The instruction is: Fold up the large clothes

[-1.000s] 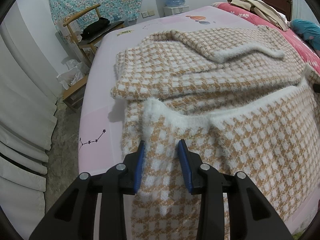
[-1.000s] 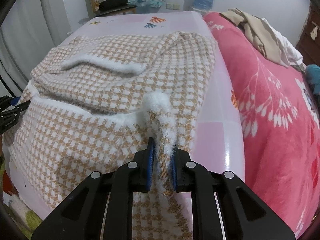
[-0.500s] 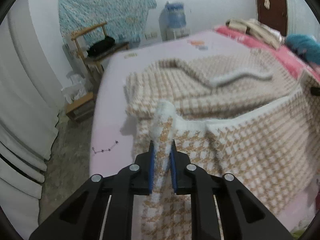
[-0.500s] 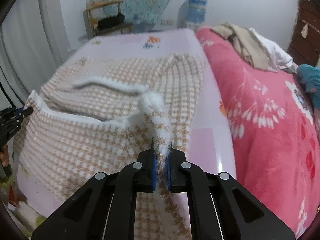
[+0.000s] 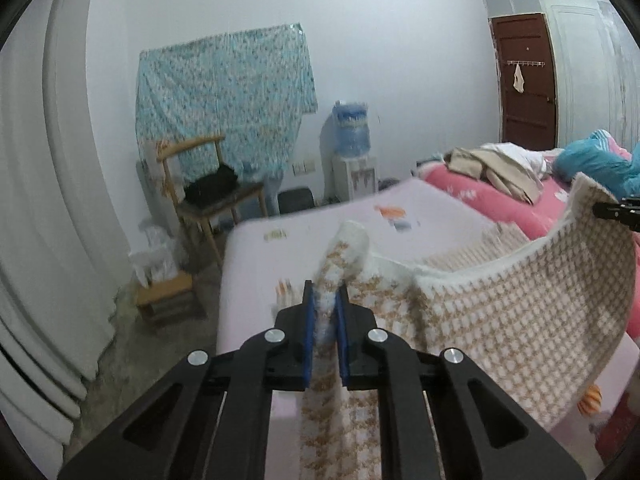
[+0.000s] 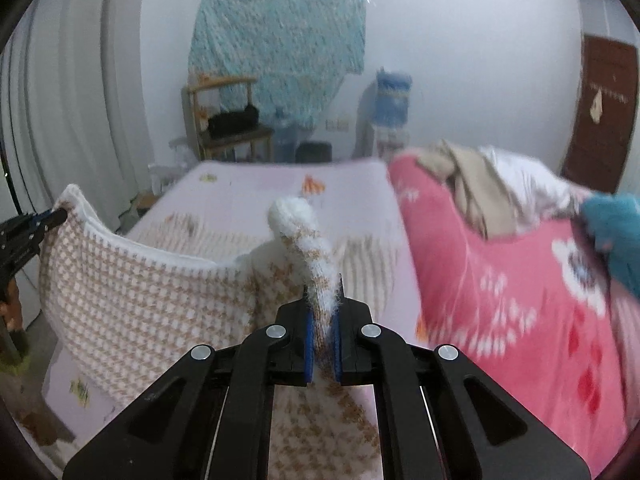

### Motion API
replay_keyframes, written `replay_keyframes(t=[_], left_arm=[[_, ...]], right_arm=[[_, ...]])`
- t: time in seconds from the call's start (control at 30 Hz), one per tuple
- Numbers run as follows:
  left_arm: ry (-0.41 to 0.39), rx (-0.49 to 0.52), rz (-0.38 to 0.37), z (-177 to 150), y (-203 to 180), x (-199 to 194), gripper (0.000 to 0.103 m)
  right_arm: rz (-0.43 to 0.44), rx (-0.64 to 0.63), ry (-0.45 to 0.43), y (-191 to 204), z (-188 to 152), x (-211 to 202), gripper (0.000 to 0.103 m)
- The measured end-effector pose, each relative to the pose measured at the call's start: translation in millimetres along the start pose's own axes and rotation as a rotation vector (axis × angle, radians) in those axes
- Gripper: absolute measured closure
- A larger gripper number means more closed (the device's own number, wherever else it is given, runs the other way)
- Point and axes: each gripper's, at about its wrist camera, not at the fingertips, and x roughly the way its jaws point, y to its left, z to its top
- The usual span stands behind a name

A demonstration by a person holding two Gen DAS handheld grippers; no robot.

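Sweater (image 5: 500, 320), tan-and-white check, hangs raised over the bed's (image 5: 440, 208) near edge. Left tongs (image 5: 325, 320) clamp 1 white-trimmed corner; right tongs (image 6: 321, 332) clamp the other. Its far part lies on the pink sheet.

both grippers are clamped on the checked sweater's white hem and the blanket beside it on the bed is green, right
Not quite: the blanket is pink with a white flower print, not green, as the right wrist view shows. The rest holds: the left gripper and the right gripper are each shut on the white hem of the checked sweater.
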Motion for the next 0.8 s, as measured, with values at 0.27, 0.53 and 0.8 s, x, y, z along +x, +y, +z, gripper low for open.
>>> replay_keyframes(t=[0.27, 0.53, 0.8], left_arm=[[0.080, 0.017, 0.001, 51, 22, 125, 0.093], [0.408, -0.074, -0.032, 10, 38, 266, 0.091], [0.479, -0.371, -0.052, -6, 93, 291, 0.087]], right_arm=[[0.015, 0.030, 0.011, -35, 67, 96, 0.098], [0.089, 0.130, 0.296, -66, 47, 247, 0.089], [0.163, 0.410, 0.320, -129, 27, 269, 0.038]])
